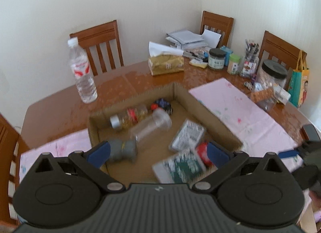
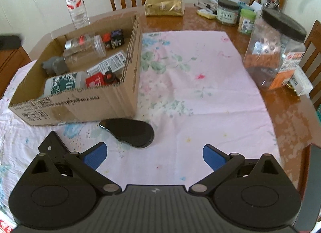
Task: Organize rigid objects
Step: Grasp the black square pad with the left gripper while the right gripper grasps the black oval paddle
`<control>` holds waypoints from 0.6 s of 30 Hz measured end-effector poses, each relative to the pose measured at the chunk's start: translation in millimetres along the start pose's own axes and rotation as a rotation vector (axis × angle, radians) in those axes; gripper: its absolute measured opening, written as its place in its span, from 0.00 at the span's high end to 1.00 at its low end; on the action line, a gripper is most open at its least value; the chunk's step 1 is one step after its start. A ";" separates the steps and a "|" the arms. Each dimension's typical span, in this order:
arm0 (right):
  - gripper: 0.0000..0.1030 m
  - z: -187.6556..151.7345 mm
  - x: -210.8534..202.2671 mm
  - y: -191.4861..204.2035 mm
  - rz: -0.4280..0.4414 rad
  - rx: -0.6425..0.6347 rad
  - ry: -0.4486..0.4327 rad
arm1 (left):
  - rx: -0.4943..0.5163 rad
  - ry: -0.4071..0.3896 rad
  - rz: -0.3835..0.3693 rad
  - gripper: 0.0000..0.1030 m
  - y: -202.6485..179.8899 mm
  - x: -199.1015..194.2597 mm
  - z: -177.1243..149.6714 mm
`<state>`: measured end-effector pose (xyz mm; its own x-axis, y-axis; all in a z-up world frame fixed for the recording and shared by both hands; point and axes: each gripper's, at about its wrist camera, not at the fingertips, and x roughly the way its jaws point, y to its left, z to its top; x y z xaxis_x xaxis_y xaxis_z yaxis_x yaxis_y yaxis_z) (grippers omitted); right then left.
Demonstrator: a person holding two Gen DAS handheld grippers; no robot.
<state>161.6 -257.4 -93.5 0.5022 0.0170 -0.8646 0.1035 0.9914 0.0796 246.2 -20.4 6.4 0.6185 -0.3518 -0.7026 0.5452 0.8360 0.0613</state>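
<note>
A cardboard box (image 1: 210, 116) (image 2: 128, 60) sits on a pink floral cloth (image 2: 190, 84). Inside lie a clear plastic jar (image 1: 152, 126) (image 2: 84, 50), a spice jar with a silver lid (image 1: 128, 117), a grey dumbbell-shaped piece (image 1: 122, 149) (image 2: 55, 65), printed packets (image 1: 187, 135) (image 2: 109, 65), a green-labelled container (image 1: 180, 165) (image 2: 64, 84) and a red-topped item (image 1: 202, 151) (image 2: 96, 80). My left gripper (image 1: 158, 152) hovers open above the box, holding nothing. A flat black oval object (image 2: 130, 130) lies on the cloth just before the box. My right gripper (image 2: 154, 155) is open, just short of it.
A water bottle (image 1: 83, 72) (image 2: 76, 5) stands behind the box. A tissue pack (image 1: 165, 63) (image 2: 164, 6), jars (image 2: 227, 12), pens and papers crowd the table's far side. A large clear jar with a black lid (image 2: 278, 50) stands at right. Wooden chairs (image 1: 100, 46) ring the table.
</note>
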 end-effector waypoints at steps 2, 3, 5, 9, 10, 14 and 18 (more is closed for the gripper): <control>0.00 0.1 6.0 4.4 0.003 -0.003 0.009 | -0.011 0.016 0.004 0.01 -0.7 -5.7 -14.6; 0.00 0.5 9.0 7.0 0.002 -0.003 0.013 | -0.016 0.023 0.005 0.01 -0.3 -7.6 -21.3; 0.00 1.2 14.8 12.8 0.012 0.000 0.023 | -0.034 0.035 0.011 0.01 0.1 -11.1 -34.0; 0.00 -0.3 28.8 25.1 -0.012 0.022 0.016 | -0.043 0.059 0.000 0.01 0.0 -14.7 -59.2; 0.00 -1.3 33.6 27.9 -0.023 0.034 0.013 | -0.044 0.068 -0.003 0.01 0.2 -14.0 -65.6; 0.00 -7.4 44.3 40.4 -0.077 0.055 -0.039 | -0.057 0.097 -0.027 0.01 2.3 -11.5 -84.3; 0.00 -8.6 51.9 58.9 -0.139 0.014 -0.063 | -0.032 0.114 -0.009 0.01 2.7 -9.1 -98.9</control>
<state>186.4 -197.0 -137.9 0.5353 -0.1289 -0.8348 0.1879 0.9817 -0.0310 186.1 26.7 -57.2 0.5442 -0.3101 -0.7795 0.5309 0.8468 0.0338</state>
